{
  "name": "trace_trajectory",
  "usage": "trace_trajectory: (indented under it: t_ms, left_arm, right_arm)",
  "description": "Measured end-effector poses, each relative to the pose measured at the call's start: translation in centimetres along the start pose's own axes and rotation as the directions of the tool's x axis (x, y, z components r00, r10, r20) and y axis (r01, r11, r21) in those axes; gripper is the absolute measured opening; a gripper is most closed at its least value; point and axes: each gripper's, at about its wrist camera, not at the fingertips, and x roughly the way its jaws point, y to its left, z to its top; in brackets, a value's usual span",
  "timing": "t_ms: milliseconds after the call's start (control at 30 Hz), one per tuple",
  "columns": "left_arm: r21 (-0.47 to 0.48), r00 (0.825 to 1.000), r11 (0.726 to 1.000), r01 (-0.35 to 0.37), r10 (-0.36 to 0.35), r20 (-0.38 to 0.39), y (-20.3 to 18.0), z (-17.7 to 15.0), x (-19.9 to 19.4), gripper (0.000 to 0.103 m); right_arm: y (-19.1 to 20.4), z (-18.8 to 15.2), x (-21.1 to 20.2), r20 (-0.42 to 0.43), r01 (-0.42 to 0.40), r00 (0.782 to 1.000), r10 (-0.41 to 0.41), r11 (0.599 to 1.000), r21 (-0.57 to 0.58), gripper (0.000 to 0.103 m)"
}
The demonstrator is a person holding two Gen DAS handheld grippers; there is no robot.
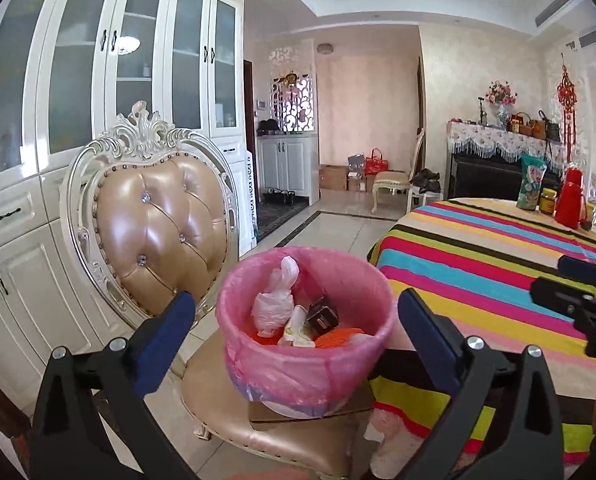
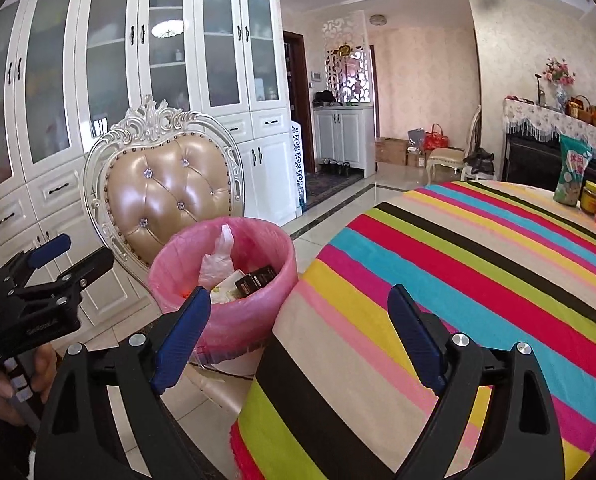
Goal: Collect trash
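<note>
Partly hidden items come first: the bin's [image 1: 305, 344] base is cut off by the chair [image 1: 154, 232] seat edge and a flat board beneath it, and the lower trash layers are buried under the upper pieces, so the full count cannot be told. Countable contents in the left wrist view: one white plastic bag [image 1: 276, 298], one dark box [image 1: 321, 316], one pale wrapper, and orange scraps of uncertain number. One bin, lined with one pink bag, stands on one chair just beside the desk [image 1: 477, 280] with its striped cloth. At the far desk edge stand one green packet [image 1: 531, 182], one yellow-lidded jar and one red flask [image 1: 569, 200]; further items there are cut off by the frame edge. Two grippers are present. The left gripper [image 1: 298, 316] has its jaws wide apart with nothing held; the bin sits at 12 o'clock, framed between the fingers without contact. The right gripper [image 2: 301, 308] also stands wide apart and empty; the bin lies at 10 o'clock, behind its left finger, with the desk edge directly ahead.
</note>
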Motion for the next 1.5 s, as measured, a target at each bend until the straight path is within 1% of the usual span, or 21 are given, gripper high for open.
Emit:
trace_trajectory:
  t_ms: [100,333,533,733,933,1500]
  left_arm:
    - [-0.007,1.000,1.000,0.024,-0.024,0.005,-0.2,0.0,-1.0,0.098]
    - [0.011,0.999,0.999,0.036,-0.036,0.024,-0.7,0.2,-2.4,0.098]
    - [0.029,0.999,0.999,0.030,-0.030,0.020,-0.5,0.1,-2.5,0.098]
    - [0.014,0.998,0.998,0.060,-0.060,-0.010,0.1,-0.2,-2.0,0.098]
    - [0.021,0.999,0.999,0.049,-0.049,-0.014,0.4,-0.4,-1.9,0.098]
    - [0.040,0.998,0.998,0.055,-0.053,-0.030,0.0,-0.7,-1.7,0.098]
  right_arm:
    - [0.3,-0.3,-0.2,-0.001,0.010,1.000,-0.010,1.000,-0.016,0.085]
    - [1.0,-0.4,-1.1,0.023,-0.003,1.000,0.003,1.000,-0.015,0.085]
    - [1.5,-0.4,-1.2,0.025,-0.007,1.000,0.008,1.000,-0.026,0.085]
    - [1.5,-0.4,-1.1,0.021,-0.003,1.000,0.004,1.000,-0.023,0.085]
    - [1.3,-0.4,-1.0,0.020,-0.001,1.000,0.001,1.000,-0.021,0.085]
    - [1.7,-0.5,-1.2,0.024,0.000,1.000,0.001,0.999,-0.032,0.085]
